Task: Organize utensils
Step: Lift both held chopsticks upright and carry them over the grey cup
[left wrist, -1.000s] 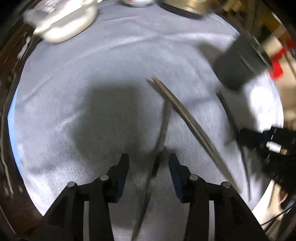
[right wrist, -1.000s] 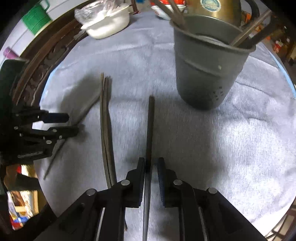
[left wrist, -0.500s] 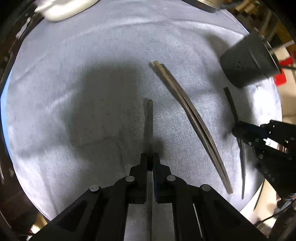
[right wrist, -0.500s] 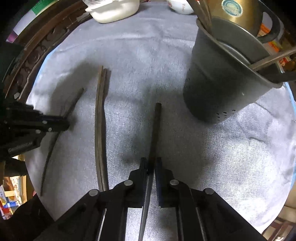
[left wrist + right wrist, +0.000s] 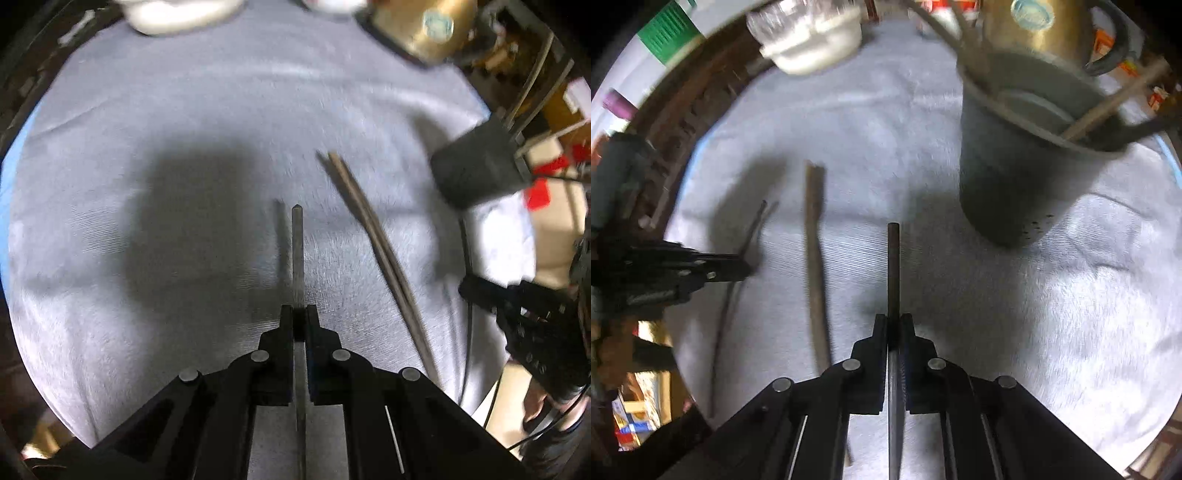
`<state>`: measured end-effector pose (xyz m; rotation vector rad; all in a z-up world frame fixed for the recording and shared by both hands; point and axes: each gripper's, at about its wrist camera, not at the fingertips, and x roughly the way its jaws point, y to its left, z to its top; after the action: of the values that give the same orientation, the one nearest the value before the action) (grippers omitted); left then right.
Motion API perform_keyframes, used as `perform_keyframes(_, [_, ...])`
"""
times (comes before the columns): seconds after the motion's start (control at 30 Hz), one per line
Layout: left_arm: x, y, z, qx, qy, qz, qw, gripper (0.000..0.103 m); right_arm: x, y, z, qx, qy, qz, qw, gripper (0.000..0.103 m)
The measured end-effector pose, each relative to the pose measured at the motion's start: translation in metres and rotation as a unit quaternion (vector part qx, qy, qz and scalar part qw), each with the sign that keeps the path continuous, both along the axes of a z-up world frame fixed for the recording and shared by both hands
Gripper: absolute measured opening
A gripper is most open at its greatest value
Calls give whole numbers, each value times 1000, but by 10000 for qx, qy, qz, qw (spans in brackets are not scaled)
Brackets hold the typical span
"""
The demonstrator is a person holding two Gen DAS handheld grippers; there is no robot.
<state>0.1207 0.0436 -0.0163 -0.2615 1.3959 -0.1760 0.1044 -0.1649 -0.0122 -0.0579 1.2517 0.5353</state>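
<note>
Honestly can't read any text here. The brass-colored pot (image 5: 1041,29) at the far right has a round teal sticker (image 5: 1032,14), but the printing on it is a blur in both views. Nothing legible on the grey utensil holder (image 5: 1015,177) either.

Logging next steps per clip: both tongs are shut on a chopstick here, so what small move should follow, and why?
Probably carry the right tongs toward the grey holder and tip their chopstick in: that holder stands close ahead-right and already has utensils in it. The left tongs sit farther off.
</note>
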Motion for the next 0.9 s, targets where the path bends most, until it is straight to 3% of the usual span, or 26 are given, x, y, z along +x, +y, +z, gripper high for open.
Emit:
perform_keyframes(0.13, [-22,15,35,-97,-893,497,9947,5,-25,-21,32,587,-651,-376,9954,7])
perform_keyframes(0.23, [-43,20,69,-50,-1781,870,9802,5,-55,-43,64,1167,-1780,-815,9737,7])
perform_keyframes(0.27, [-49,23,80,0,-2176,1030,9706,5,-62,-49,71,1209,-2018,-967,9671,7])
perform_keyframes(0.33, [-54,22,94,93,-2779,1236,9526,5,-83,-68,84,1329,-2724,-1460,9417,7])
perform_keyframes(0.43, [-61,17,105,326,-3397,1415,9293,5,-105,-90,94,1334,-3444,-2052,9064,7])
perform_keyframes(0.5, [-68,12,111,388,-3705,1524,9154,5,-112,-94,101,1140,-3841,-2245,8883,7])
perform_keyframes(0.57, [-74,12,106,513,-3958,1572,9034,5,-110,-98,100,1043,-4044,-2352,8777,7])
perform_keyframes(0.67, [-80,8,97,766,-4192,1649,8895,5,-103,-91,90,825,-4177,-2409,8722,7])
perform_keyframes(0.77, [-86,11,88,842,-4122,1670,8917,6,-102,-94,79,711,-4133,-2430,8747,7])
perform_keyframes(0.9, [-101,19,92,884,-4160,1728,8884,6,-114,-96,82,702,-4176,-2358,8747,7])
